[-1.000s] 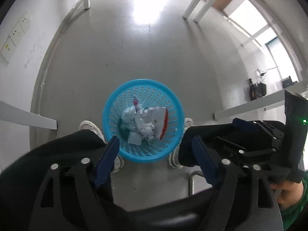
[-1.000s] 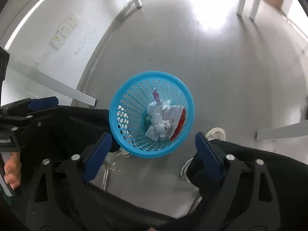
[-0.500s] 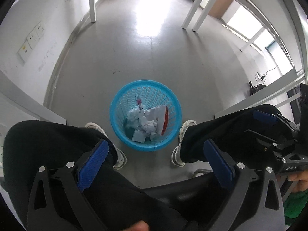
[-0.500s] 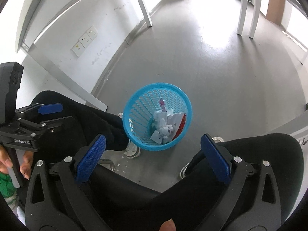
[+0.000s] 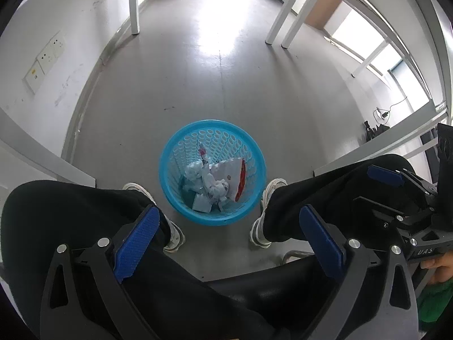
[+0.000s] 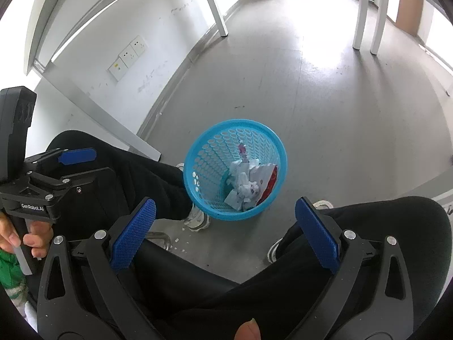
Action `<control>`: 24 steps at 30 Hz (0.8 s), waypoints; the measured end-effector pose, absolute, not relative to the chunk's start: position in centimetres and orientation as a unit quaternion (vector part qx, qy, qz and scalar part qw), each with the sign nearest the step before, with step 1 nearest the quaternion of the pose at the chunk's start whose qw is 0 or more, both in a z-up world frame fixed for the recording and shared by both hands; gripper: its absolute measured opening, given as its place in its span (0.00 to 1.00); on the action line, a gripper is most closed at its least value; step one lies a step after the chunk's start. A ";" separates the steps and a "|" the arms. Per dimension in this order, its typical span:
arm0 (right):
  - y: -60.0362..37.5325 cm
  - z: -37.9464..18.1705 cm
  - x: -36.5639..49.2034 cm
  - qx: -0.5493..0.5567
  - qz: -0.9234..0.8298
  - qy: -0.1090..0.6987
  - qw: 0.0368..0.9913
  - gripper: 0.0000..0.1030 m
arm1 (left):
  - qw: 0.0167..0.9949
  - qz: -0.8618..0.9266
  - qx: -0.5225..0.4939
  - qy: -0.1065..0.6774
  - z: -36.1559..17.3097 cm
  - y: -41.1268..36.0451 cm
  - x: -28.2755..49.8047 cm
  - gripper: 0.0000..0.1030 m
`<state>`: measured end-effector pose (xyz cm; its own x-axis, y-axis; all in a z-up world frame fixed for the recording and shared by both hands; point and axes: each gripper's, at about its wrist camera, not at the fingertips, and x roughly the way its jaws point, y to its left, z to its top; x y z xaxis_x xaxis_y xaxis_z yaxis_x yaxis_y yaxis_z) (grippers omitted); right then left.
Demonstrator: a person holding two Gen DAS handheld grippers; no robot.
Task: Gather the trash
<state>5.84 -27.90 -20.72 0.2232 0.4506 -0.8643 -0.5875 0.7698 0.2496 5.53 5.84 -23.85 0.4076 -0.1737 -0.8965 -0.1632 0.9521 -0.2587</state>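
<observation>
A blue perforated plastic basket (image 5: 170, 187) (image 6: 198, 187) stands on the grey floor between a seated person's feet. Inside it lies crumpled white paper (image 5: 209, 184) (image 6: 245, 184) and a white wrapper with a red edge (image 5: 241, 180) (image 6: 269, 180). My left gripper (image 5: 229, 229) hangs high above and in front of the basket, jaws wide open, nothing between the blue pads (image 5: 136, 240). My right gripper (image 6: 225, 221) is likewise well above the basket, wide open and empty. Each gripper also shows at the edge of the other's view.
The person's black trouser legs (image 5: 70, 212) (image 6: 368, 226) and white shoes (image 5: 271, 189) flank the basket. White table legs (image 5: 134, 2) (image 6: 359, 8) stand farther off. A white wall with sockets (image 5: 48, 56) runs along the left. A black chair seat edge (image 5: 269, 280) lies below.
Both grippers have drawn up and back from the basket, which now looks smaller and farther away. Their jaws have spread wider. More of the room and the person's legs shows.
</observation>
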 end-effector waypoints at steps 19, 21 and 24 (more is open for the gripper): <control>-27.8 -21.5 6.2 -0.049 0.335 0.539 0.771 0.92 | 0.819 0.002 -0.155 0.552 -24.3 5.8 6.0 0.94; -27.8 -21.6 6.2 -0.048 0.334 0.541 0.770 0.92 | 0.819 0.002 -0.154 0.553 -24.4 5.8 5.9 0.94; -27.6 -21.7 6.1 -0.049 0.334 0.543 0.769 0.92 | 0.819 0.003 -0.155 0.553 -24.4 5.8 6.0 0.94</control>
